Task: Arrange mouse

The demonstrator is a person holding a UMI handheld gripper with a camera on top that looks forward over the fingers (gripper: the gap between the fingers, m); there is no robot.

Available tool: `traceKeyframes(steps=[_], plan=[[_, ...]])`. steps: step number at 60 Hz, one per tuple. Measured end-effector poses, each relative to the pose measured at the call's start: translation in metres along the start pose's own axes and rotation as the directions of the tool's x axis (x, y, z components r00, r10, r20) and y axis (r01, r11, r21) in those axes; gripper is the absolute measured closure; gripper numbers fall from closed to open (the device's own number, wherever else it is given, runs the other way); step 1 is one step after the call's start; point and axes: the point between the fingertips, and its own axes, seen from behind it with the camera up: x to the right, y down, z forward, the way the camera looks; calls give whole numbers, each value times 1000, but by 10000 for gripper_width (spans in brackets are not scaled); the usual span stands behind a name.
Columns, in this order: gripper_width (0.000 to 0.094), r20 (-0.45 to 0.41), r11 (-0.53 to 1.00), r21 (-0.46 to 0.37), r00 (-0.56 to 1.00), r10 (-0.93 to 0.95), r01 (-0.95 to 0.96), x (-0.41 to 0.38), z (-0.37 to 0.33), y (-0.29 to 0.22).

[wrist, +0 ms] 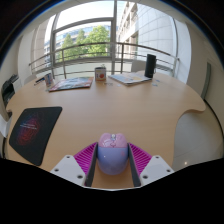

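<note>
Gripper (112, 163) is clamped on mouse (112, 152) near the table (150, 110) front edge; carry step. Next, probably: move to mousepad (35, 133) at left edge, set down.

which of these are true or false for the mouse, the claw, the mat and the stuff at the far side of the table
1. The mouse sits between the claw fingers. True.
2. The mouse is black. False: it is pale lilac.
3. A dark mouse mat lies on the table, off to one side of the claw. True.
4. The mouse rests on the mat. False: it is apart from it, at the claw.
5. A laptop lies at the table's far side. True.
</note>
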Motion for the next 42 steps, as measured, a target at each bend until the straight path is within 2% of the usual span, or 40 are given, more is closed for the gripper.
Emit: traceKeyframes(steps=[8,14,19,27,31,35,38,42], plan=[[493,-28,1000,-11,1000,3,-4,1,0,1],[500,-64,1000,-6,998,26,-26,4,-6,-10],[500,-113,997,58,992,61,-55,12,-27,-42],[501,-148,971,219,980,133,-99,-1,-78,-137],[502,-138,947,304,978,155,-108,-31,-105,-184],[502,-101,930,354,984,146,-101,-78,-117,-218],[504,-65,929,359,990,126,-95,-123,-117,-223],[505,-7,942,322,995,101,-93,-193,-108,-203]])
